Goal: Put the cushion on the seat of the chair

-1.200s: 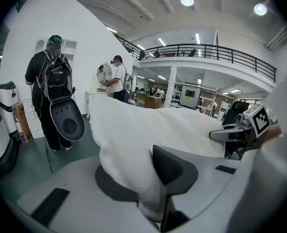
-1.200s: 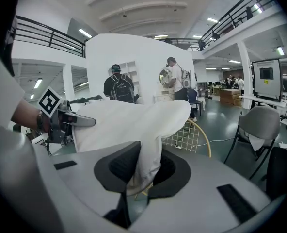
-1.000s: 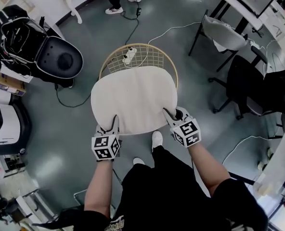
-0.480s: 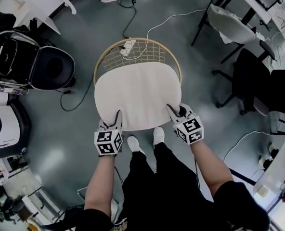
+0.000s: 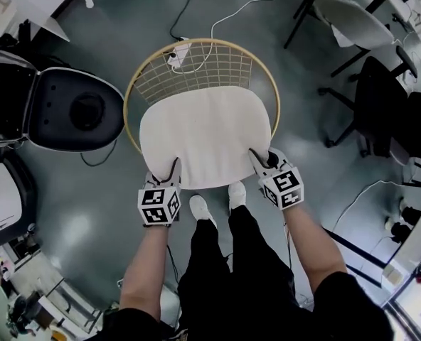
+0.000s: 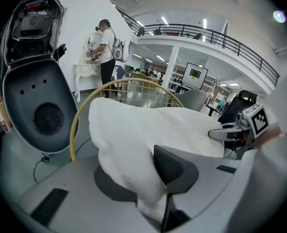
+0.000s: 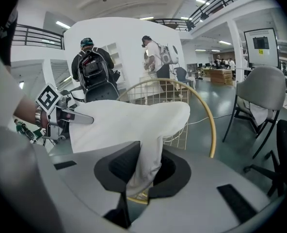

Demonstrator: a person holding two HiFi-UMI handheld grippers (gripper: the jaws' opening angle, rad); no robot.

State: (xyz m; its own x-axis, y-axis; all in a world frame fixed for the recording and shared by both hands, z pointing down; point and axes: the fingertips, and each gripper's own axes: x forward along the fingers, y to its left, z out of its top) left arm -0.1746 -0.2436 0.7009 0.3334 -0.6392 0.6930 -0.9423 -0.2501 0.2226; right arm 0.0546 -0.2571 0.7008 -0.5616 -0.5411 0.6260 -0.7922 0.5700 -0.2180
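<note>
The white cushion (image 5: 207, 137) spreads over the round wire chair (image 5: 273, 94), covering the near and middle part of the gold-rimmed frame. The mesh on the far side is bare. Whether the cushion's weight rests fully on the seat cannot be told.

The left claw (image 5: 173, 168) is clenched on the cushion's near-left edge. In the left gripper view the fabric bunches and folds down between the dark pads. The right claw (image 5: 257, 159) grasps the near-right edge in the same way. In the right gripper view a fold of white cloth hangs pinched between its jaws, with a short piece of the chair's gold rim just below it.

The two claws sit well apart, one at each near corner. The person's white shoes (image 5: 200, 206) stand on the grey-green floor (image 5: 89, 190), just near of the chair. A white power strip (image 5: 177, 54) and its cable show through the far mesh. An open black case (image 5: 75, 109) lies to the left, and dark office chairs (image 5: 381, 98) stand far right.
</note>
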